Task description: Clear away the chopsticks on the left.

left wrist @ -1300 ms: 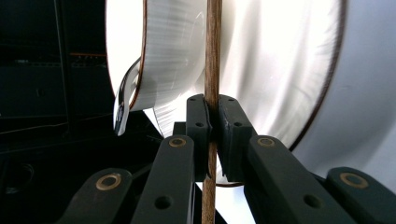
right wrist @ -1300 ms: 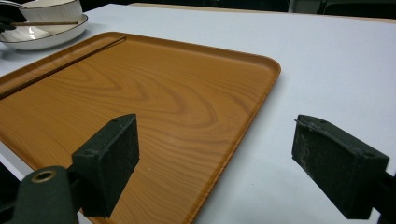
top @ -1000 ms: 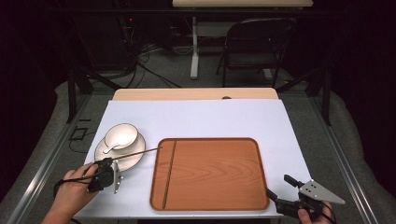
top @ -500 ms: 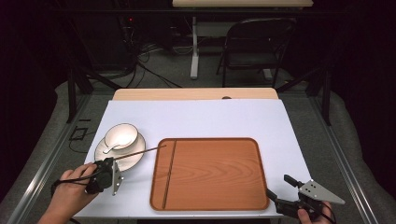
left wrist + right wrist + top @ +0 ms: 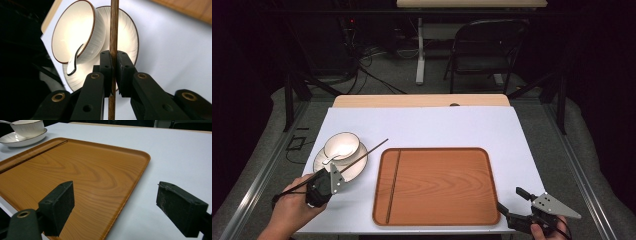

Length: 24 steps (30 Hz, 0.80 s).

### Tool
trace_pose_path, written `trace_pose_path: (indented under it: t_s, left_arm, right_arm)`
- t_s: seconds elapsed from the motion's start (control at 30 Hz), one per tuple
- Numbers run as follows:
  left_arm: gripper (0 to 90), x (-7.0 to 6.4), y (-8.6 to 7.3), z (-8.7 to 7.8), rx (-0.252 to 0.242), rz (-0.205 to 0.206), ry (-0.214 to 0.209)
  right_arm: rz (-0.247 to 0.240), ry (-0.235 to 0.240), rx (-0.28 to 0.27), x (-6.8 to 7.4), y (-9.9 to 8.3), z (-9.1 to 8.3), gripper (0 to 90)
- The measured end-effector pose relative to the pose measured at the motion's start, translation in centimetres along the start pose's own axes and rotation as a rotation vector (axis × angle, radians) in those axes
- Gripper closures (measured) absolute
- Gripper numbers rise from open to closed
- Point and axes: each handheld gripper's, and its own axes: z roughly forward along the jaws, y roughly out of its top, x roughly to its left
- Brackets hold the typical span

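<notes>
So one chopstick (image 5: 393,181) is already on the tray (image 5: 442,185); left hand-held gripper (image 5: 113,67) is clamped on the second chopstick (image 5: 114,27), right hand-held gripper (image 5: 117,205) waits wide apart.

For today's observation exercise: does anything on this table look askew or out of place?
Yes. The bowl sits off-centre on its plate, tipped, with a spoon inside. One chopstick is held in the left gripper, another already lies on the tray.

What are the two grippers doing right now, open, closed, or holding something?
Left gripper: closed on a thin wooden chopstick, over the plate beside the bowl.
Right gripper: open, holding nothing, at the wooden tray's near corner.
</notes>
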Motion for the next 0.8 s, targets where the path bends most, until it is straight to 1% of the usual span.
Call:
trace_pose_path:
  t_s: [0.03,0.07,0.17,0.2,0.23,0.27,0.3,0.4,0.43,0.47,0.5,0.67,0.73,0.8]
  left_arm:
    - [84.4,0.1,0.1,-0.1,0.001,-0.034,-0.01]
    - [84.4,0.3,0.2,-0.1,0.002,-0.056,-0.017]
    - [84.4,0.8,0.4,-0.2,0.01,-0.141,-0.053]
    - [84.4,1.0,0.4,-0.2,0.013,-0.189,-0.074]
    - [84.4,1.2,0.4,-0.2,0.009,-0.227,-0.094]
    - [84.4,1.4,0.4,-0.1,0.006,-0.276,-0.114]
    - [84.4,1.5,0.4,-0.1,0.006,-0.295,-0.124]
    - [84.4,2.0,0.3,0.0,-0.001,-0.414,-0.187]
    - [84.4,2.2,0.3,0.0,0.001,-0.439,-0.2]
    - [84.4,2.4,0.2,0.0,-0.007,-0.489,-0.232]
    - [84.4,2.6,0.2,0.1,-0.011,-0.527,-0.26]
    - [84.4,3.4,0.0,0.3,-0.02,-0.705,-0.389]
    - [84.4,3.6,0.0,0.4,-0.025,-0.768,-0.444]
    - [84.4,3.6,0.0,0.6,-0.027,-0.821,-0.501]
  right_arm:
    - [0.001,0.0,0.0,0.0,0.0,0.0,14.1]
    - [0.001,0.0,0.0,0.0,0.0,0.0,14.1]
    - [-0.002,0.0,0.0,0.0,0.0,0.0,14.1]
    - [-0.001,0.0,0.0,0.0,0.0,0.0,14.1]
    - [0.0,0.001,0.001,0.0,0.0,0.0,14.1]
    - [0.0,0.001,0.001,0.0,0.0,0.0,14.1]
    - [-0.002,0.001,0.0,0.0,0.0,0.0,14.1]
    - [0.0,0.002,0.0,0.0,0.0,0.0,14.1]
    - [0.0,0.002,0.0,0.0,0.0,0.0,14.1]
    - [0.0,0.002,0.001,0.0,0.0,0.0,14.1]
    - [0.0,0.001,0.0,0.0,0.0,0.0,14.1]
    - [-0.002,0.001,-0.001,0.0,0.0,0.0,14.1]
    - [-0.002,0.0,-0.002,0.0,0.0,0.0,14.1]
    - [-0.001,0.001,-0.001,0.0,0.0,-0.1,14.1]
